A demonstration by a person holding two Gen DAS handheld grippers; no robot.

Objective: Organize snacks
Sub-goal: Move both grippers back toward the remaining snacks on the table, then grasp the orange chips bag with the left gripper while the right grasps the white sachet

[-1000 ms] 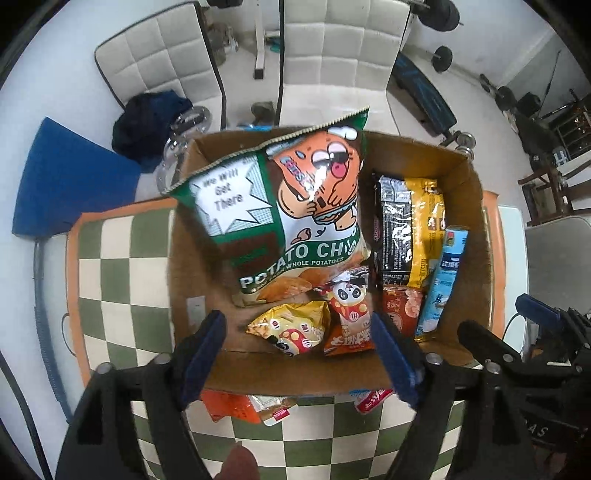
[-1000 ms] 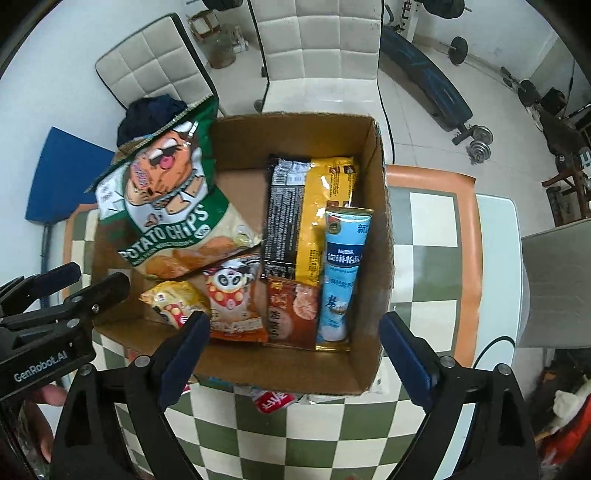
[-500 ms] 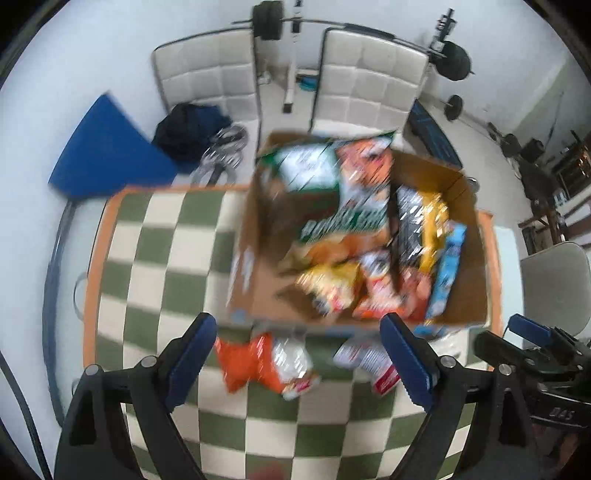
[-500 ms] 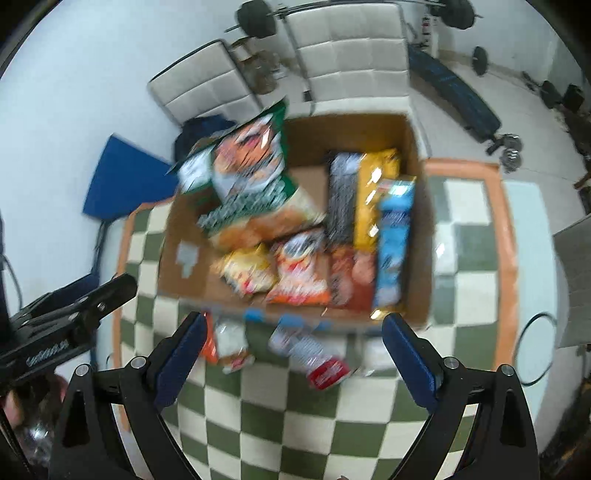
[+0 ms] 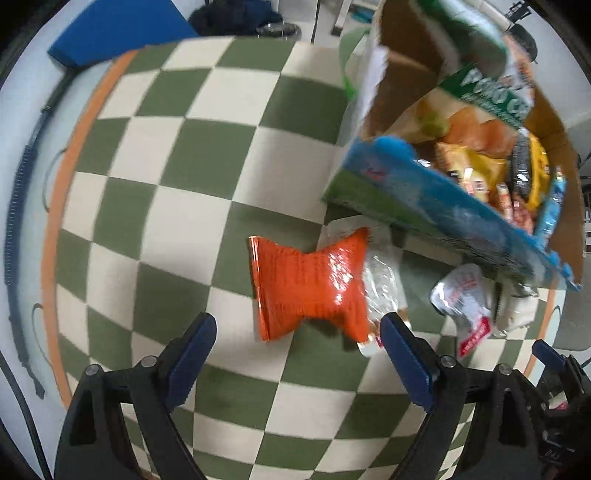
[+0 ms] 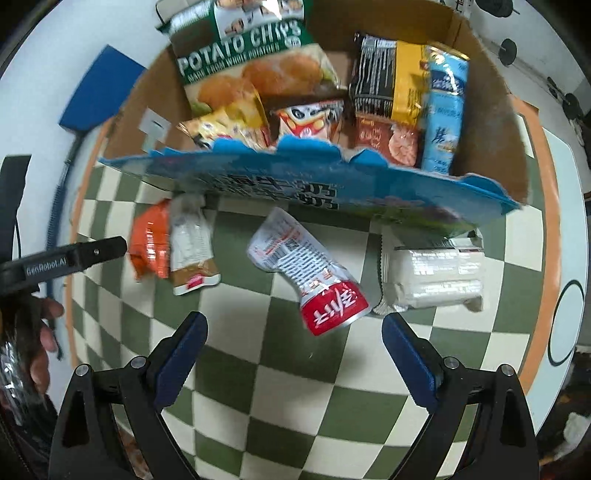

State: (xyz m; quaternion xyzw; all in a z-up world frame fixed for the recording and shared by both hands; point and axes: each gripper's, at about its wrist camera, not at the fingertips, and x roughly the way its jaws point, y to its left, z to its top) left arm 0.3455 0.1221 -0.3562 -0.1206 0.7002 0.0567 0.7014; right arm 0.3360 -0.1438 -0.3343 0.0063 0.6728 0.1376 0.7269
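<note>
A cardboard box (image 6: 491, 122) with a blue printed front wall (image 5: 424, 199) holds several snacks, among them a green potato chips bag (image 6: 251, 55). On the checkered table in front of it lie an orange packet (image 5: 306, 288), a red and white pouch (image 6: 310, 273) and a white wrapped pack (image 6: 432, 277). My left gripper (image 5: 295, 354) is open and empty, just in front of the orange packet. My right gripper (image 6: 291, 354) is open and empty, just in front of the red and white pouch.
The green and cream checkered table (image 5: 177, 184) has an orange rim. A blue mat (image 5: 118, 26) lies on the floor beyond it. The left gripper's body (image 6: 70, 258) shows at the left of the right wrist view.
Both grippers have pulled back from above the box and dropped low over the table. The loose packets in front of the box now fill the views.
</note>
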